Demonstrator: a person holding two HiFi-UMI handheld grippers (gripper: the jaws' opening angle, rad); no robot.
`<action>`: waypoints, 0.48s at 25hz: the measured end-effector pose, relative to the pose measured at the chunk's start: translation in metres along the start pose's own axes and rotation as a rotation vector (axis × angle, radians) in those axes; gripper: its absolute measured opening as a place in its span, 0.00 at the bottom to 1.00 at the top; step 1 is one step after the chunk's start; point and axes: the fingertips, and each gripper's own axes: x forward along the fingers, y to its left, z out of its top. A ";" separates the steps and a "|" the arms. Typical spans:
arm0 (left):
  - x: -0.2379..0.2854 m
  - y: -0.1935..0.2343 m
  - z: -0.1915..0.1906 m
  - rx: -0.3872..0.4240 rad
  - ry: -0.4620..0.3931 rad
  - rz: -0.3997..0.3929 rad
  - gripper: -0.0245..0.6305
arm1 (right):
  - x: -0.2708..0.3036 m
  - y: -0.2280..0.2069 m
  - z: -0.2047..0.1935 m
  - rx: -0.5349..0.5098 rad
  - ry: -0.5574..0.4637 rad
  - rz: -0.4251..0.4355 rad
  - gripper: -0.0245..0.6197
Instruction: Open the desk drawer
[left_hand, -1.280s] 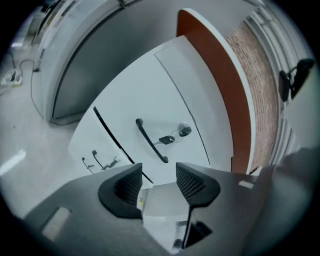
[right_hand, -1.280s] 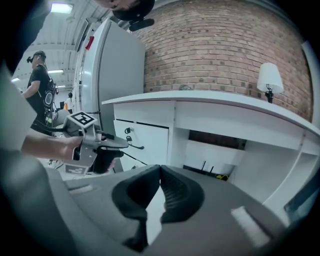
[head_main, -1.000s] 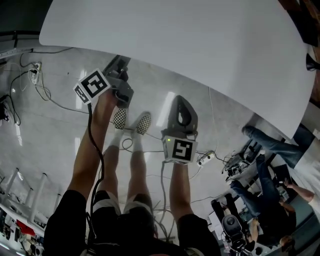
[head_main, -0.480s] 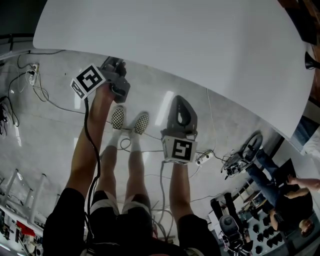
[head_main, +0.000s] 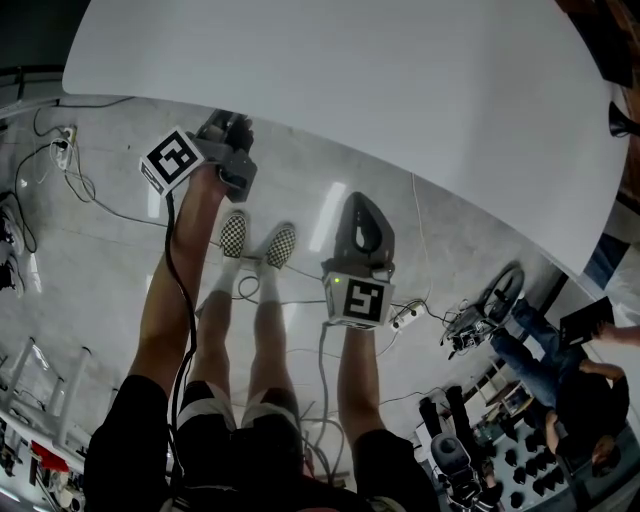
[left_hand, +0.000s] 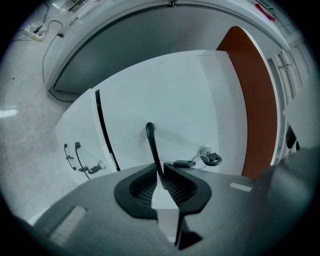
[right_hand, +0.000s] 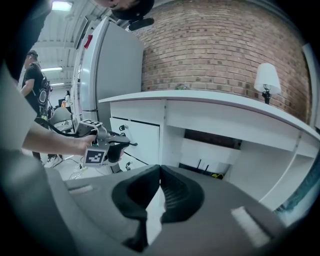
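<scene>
Drawer front (left_hand: 165, 95) — fingers (left_hand: 138, 187) closing on handle (left_hand: 151, 142).

Shoes (head_main: 233, 235): black-and-white checkered slip-ons
Socks (head_main: 229, 270): white, just above the shoes
Shorts (head_main: 140, 440): dark, pale hems, well above the shoes

**White desk, black handle, chequered shoes**

Plain white is seen across the desk top (head_main: 350, 80), and the same white on the drawer front (left_hand: 170, 100). The drawer handle (left_hand: 150, 136) is picked out in black. A rust-orange panel (left_hand: 255, 100) is shown alongside. Black-and-white square patterns are carried on the left marker cube (head_main: 170, 160) and the right marker cube (head_main: 360, 300). Black-and-white chequers are spotted on the shoes (head_main: 233, 235), against a pale grey floor (head_main: 100, 260). The wall (right_hand: 215, 55) is laid in reddish-brown brick, the lamp shade (right_hand: 266, 76) kept white.
</scene>
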 end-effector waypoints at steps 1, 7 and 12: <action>0.001 0.001 0.001 -0.005 -0.001 -0.003 0.11 | 0.000 0.000 -0.002 0.000 0.003 -0.001 0.04; 0.001 0.007 0.002 -0.092 -0.024 -0.024 0.09 | -0.001 0.005 -0.010 0.012 0.007 -0.001 0.04; 0.000 0.014 0.003 -0.098 -0.027 -0.023 0.08 | 0.000 0.005 -0.012 0.003 0.004 -0.004 0.04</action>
